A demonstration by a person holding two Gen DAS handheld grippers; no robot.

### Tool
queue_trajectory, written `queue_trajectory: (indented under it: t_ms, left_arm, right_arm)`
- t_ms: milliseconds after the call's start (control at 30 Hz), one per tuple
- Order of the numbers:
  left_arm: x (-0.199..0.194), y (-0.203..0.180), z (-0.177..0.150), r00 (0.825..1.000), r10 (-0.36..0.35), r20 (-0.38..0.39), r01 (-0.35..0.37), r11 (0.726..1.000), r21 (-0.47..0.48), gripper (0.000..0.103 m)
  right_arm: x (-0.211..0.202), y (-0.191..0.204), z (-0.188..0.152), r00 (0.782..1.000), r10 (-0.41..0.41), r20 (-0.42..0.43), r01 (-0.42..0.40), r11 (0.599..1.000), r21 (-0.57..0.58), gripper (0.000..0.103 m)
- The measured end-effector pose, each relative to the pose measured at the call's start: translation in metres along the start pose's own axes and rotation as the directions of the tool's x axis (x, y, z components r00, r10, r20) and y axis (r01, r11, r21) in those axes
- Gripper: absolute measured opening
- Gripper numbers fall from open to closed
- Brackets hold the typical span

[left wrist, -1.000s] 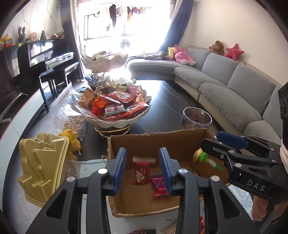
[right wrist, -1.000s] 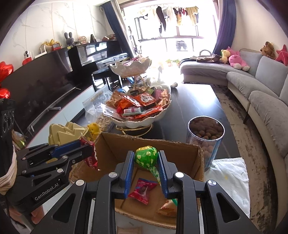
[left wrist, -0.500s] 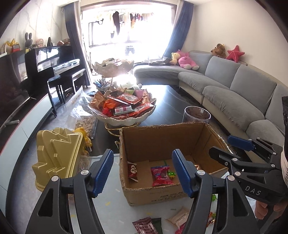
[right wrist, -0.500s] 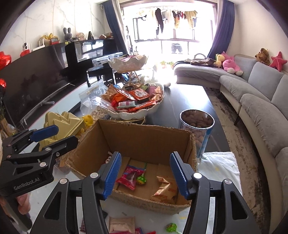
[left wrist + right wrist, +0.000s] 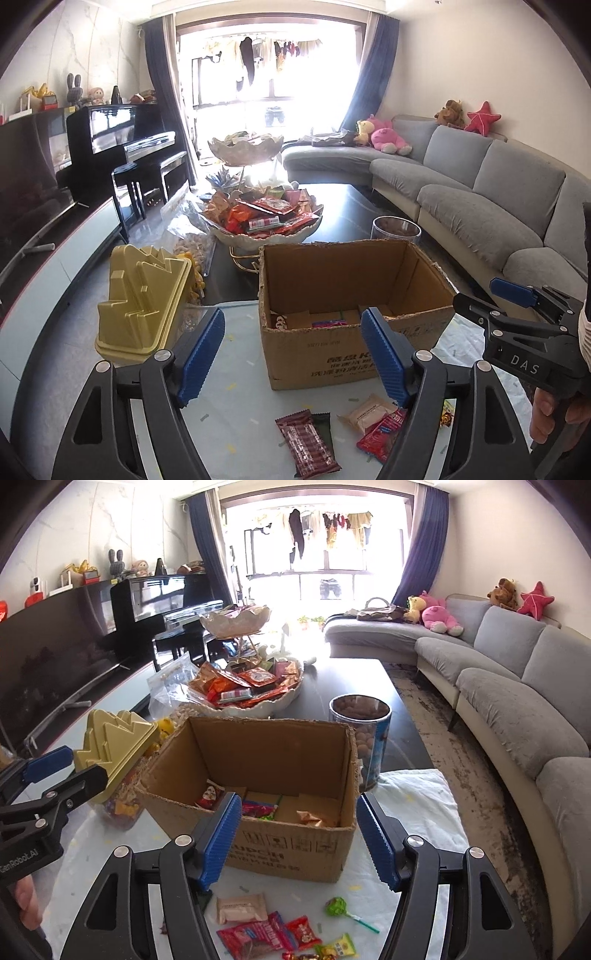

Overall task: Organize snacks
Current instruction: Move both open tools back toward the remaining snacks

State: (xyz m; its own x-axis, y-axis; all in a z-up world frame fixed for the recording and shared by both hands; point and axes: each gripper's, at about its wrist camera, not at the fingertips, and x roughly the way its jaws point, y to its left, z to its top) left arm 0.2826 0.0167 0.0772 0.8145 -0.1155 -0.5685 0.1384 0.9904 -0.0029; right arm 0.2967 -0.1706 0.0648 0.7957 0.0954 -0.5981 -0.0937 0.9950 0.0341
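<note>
Left gripper [image 5: 291, 354]: opening, nothing between its jaws.
Cardboard box [image 5: 354, 354]: just ahead of both grippers, top open, rim ragged.
Right gripper [image 5: 299, 836]: opening, empty too.
Loose snacks [image 5: 266, 932]: under both grippers, on the white cloth [image 5: 417, 812].

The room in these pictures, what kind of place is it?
Most likely a home living room: a long grey sofa with soft toys, a black piano, and laundry hanging at the window.

Left gripper [image 5: 293, 360] jaws opening, nothing between them — cardboard box [image 5: 354, 350] beyond, wrappers inside. Loose snack packets [image 5: 308, 443] on the cloth in front; right gripper [image 5: 480, 299] alongside.
</note>
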Motion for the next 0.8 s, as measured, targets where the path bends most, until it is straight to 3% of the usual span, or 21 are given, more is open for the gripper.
queue_trajectory:
  t_ms: [433,800]
  left_arm:
    - [-0.018,-0.007,-0.049,0.999,0.025,-0.028,-0.025,1.0,0.002,0.078]
    - [-0.015,-0.005,-0.103,0.992,0.009,-0.124,-0.014,0.999,-0.04,0.078]
  right_arm:
    - [-0.012,-0.004,-0.058,0.997,-0.017,-0.071,0.019,0.999,0.033,0.066]
    - [-0.018,0.001,-0.103,0.993,-0.035,-0.111,0.036,0.999,0.004,0.066]
